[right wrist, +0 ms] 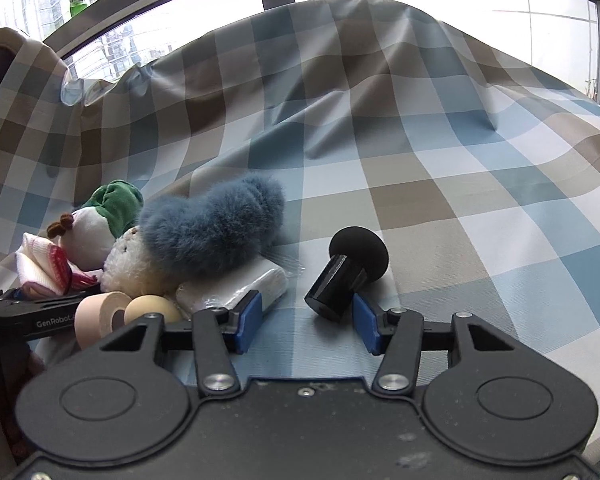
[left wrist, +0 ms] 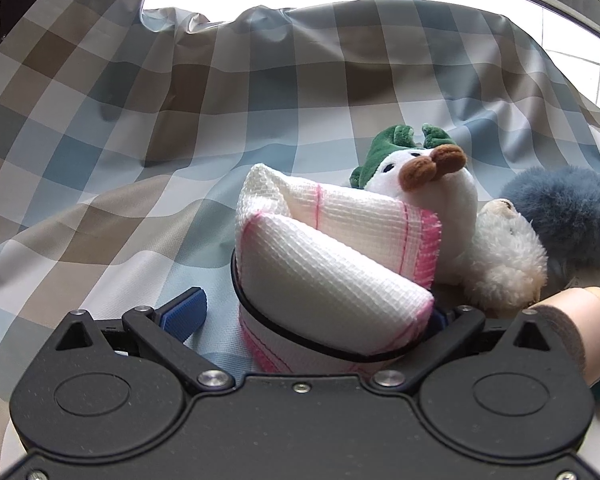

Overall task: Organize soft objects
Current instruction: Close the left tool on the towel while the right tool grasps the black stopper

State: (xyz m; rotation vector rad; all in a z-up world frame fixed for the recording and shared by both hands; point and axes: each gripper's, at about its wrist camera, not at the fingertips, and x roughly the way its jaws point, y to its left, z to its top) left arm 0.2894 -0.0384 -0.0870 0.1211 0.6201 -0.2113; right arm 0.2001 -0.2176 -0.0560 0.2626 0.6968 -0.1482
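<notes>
Two open grippers, waffle-weave cloth (left wrist: 332,264) (pink-edged), fluffy blue plush (right wrist: 216,228).

Both the left gripper (left wrist: 312,312) and the right gripper (right wrist: 306,320) are matte black plastic with round housings, silver screws, and blue ribbed finger pads (right wrist: 249,316). White "GenRobot" lettering marks one side.

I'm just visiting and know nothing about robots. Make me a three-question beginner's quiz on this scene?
1. True or false: the right gripper is clamped on the black mushroom-shaped object.
2. Which colour edges the white cloth in front of the left gripper? A) pink B) green C) yellow
3. Fill in: the white plush toy wears a ____ hat.

Key: 1 false, its fingers are apart; 2 A; 3 green.
</notes>
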